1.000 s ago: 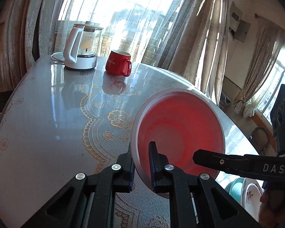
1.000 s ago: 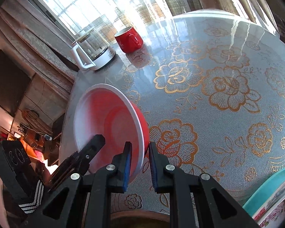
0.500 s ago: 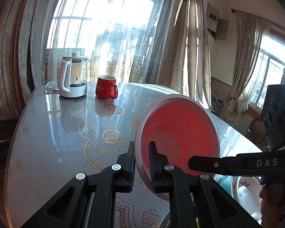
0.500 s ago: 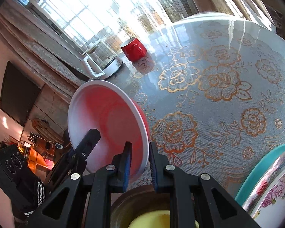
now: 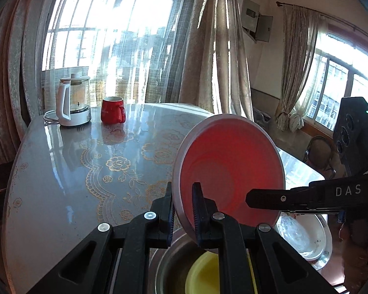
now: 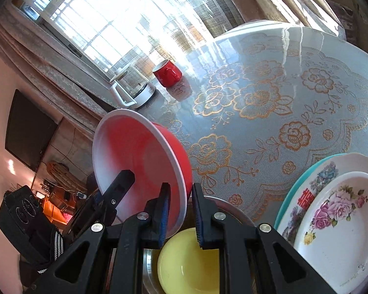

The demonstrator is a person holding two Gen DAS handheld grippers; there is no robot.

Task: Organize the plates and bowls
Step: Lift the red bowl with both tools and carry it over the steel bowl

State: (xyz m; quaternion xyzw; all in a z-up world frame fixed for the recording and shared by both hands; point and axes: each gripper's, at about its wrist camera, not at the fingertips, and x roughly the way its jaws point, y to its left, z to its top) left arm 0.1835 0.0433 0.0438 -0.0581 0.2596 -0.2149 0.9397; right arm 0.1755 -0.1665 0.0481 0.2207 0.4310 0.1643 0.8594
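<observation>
red bowl [image 5: 229, 169]: held in the air, tipped on edge, over the near side of the table [image 5: 61, 166]; clear of the tabletop
left gripper [image 5: 182, 216]: clenched on the bowl's rim, one finger outside the wall, one inside
right gripper [image 6: 180, 210]: clamped on the rim at another spot, wall pinched between the blue pads [image 6: 164, 212]
why two grips: likely because the bowl is wide and light; a rim pinch on each side keeps it from swinging while carried
why tilted: judgement, both grippers point downward, so the bowl hangs with its open face turned toward the left camera
below: metal bowl [image 5: 170, 254] with yellow bowl [image 6: 186, 262] nested inside, right under the held bowl; probably the stack target
step guess: carry the bowl over the nested bowls, then lower it in
left view only: person's hand [image 5: 360, 250] on the right gripper's handle; second window [image 5: 341, 90] at the far right
right view only: floral plate [image 6: 338, 227] on a teal plate [image 6: 285, 204], beside the bowls; dark tv [image 6: 27, 132] on the wall
both views: glass kettle [image 5: 72, 100] and red mug [image 5: 111, 110] at the far edge, well apart from the work
risk: thin rim could slip if the grippers twist apart
</observation>
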